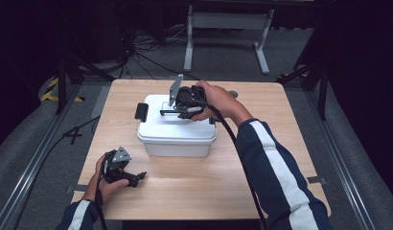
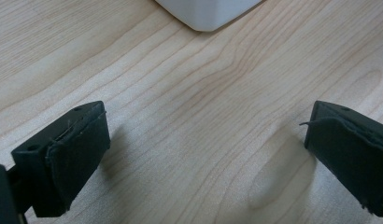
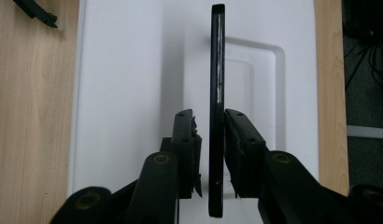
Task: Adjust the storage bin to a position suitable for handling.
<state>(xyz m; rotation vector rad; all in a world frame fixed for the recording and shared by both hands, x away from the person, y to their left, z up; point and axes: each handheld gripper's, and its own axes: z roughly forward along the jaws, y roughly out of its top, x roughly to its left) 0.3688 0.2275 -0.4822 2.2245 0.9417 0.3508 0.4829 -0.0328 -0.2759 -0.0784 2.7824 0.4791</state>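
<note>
Near the table's (image 1: 194, 191) front edge, the left gripper (image 1: 137, 177) rests with jaws spread wide over bare wood, well apart from the white box (image 1: 178, 136). At mid-table, the right gripper (image 3: 209, 154) clamps the black handle (image 3: 216, 70) standing upright on the lid (image 3: 129, 93).

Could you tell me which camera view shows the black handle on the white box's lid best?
The right gripper view: the raised black handle runs edge-on between the right gripper, whose jaws flank it closely. The high view shows it small, partly hidden by the hand. The left gripper view shows a corner of the white box.
</note>
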